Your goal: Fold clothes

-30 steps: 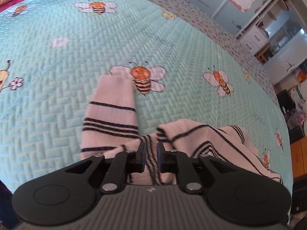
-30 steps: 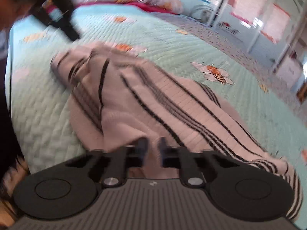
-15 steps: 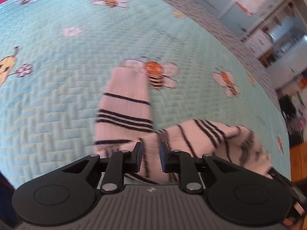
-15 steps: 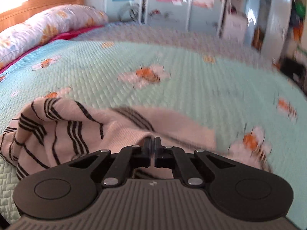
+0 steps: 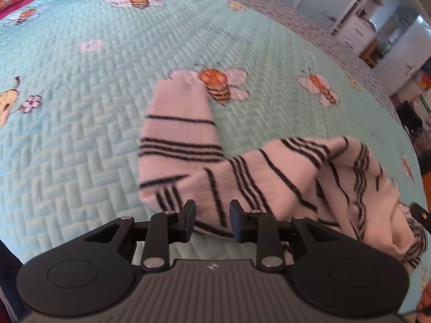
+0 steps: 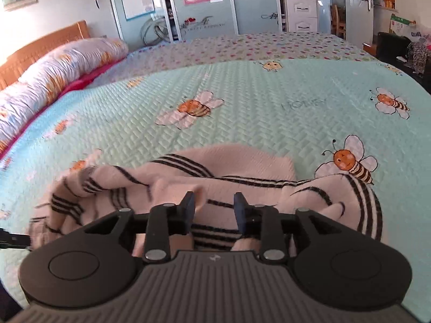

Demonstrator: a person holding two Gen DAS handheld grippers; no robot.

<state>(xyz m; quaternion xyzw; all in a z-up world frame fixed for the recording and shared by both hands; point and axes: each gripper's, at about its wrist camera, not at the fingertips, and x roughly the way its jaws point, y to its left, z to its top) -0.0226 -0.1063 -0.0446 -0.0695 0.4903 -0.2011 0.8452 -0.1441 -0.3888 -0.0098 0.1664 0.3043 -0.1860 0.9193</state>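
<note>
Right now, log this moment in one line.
left tool: opening, nothing gripped | right tool: opening, nothing gripped | striped garment: bunched on bee quilt | fold: unfinished

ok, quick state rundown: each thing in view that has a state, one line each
striped sweater: lying bunched on the bed, not folded flat; one sleeve stretched out straight
left gripper: jaws opening, sweater edge between them, pads not pressing
right gripper: jaws opening, sweater between and under them, not gripped
quilt: spread flat over the bed
pillow: lying along the headboard
door: ajar
</note>
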